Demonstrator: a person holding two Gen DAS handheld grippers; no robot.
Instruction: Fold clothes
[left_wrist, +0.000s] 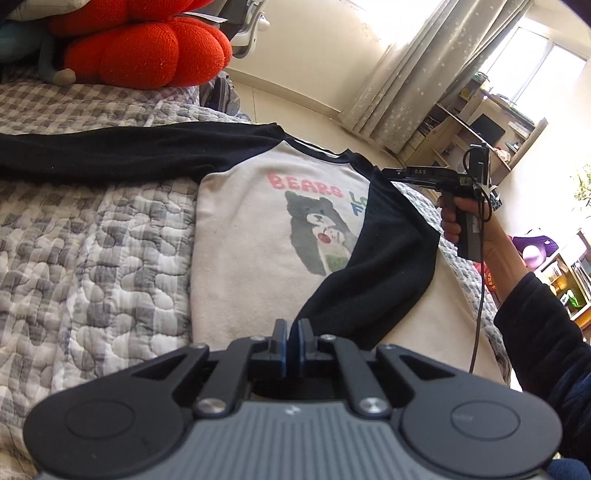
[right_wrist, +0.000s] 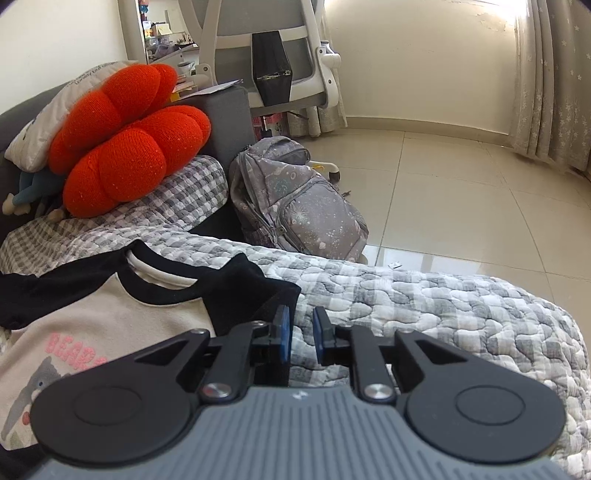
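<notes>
bright daylight through the curtained window (left_wrist: 532, 70), glare on floor tiles (right_wrist: 461, 206), fisheye-bent edges

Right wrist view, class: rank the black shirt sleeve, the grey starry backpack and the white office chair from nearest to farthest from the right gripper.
1. Black shirt sleeve, just left of the right gripper, on the quilt.
2. Grey starry backpack, on the floor beyond the bed edge.
3. White office chair, at the back by the wall.

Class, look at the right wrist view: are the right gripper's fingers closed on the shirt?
No: the right gripper is open, its fingers apart over the quilt beside the shirt.
</notes>
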